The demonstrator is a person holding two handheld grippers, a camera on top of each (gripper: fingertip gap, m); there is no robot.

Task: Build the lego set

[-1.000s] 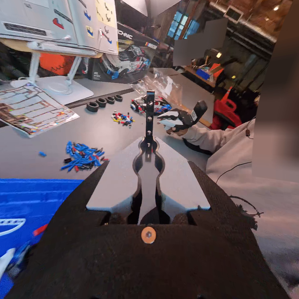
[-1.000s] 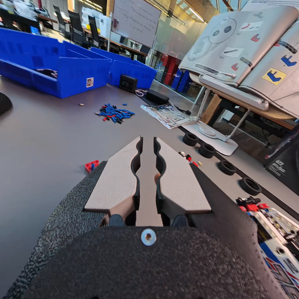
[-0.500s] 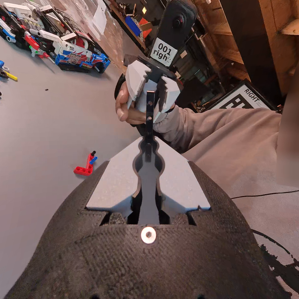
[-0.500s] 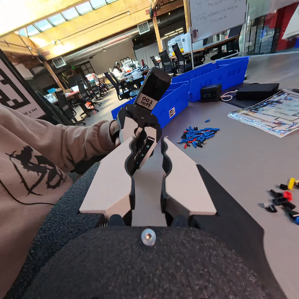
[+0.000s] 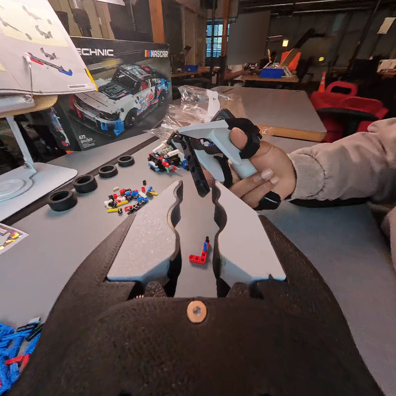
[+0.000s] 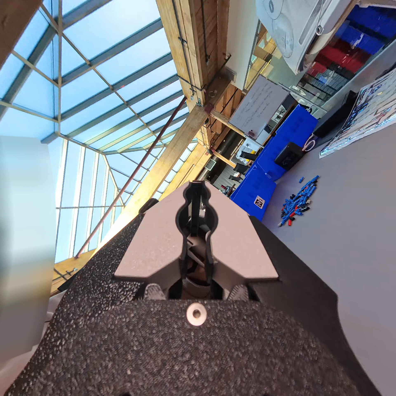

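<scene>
In the left wrist view my left gripper (image 5: 197, 183) is open above the grey table (image 5: 321, 246), and nothing is in its grasp. My right gripper (image 5: 179, 137), held in a person's hand, is shut on the top end of a long black holed lego beam (image 5: 196, 171). The beam hangs down and its lower end sits between my left fingertips without touching them. In the right wrist view the right gripper (image 6: 196, 184) points up at the roof and the black beam (image 6: 194, 214) is clamped between its pads. A red L-shaped piece with a blue pin (image 5: 199, 255) lies on the table below the left gripper.
A partly built lego car (image 5: 165, 158), several black tyres (image 5: 84, 183) and a pile of small mixed parts (image 5: 128, 198) lie ahead on the left. The set's box (image 5: 120, 92), an instruction book on a stand (image 5: 32, 53), plastic bags (image 5: 192, 102), blue pins (image 6: 297, 203) and blue bins (image 6: 278, 167) surround them. My right fingertips sit around 6 cm from my left ones.
The black beam has passed from my left gripper to my right: the right closed on its far end, then the left opened and let go. Both grippers have swung round.
</scene>
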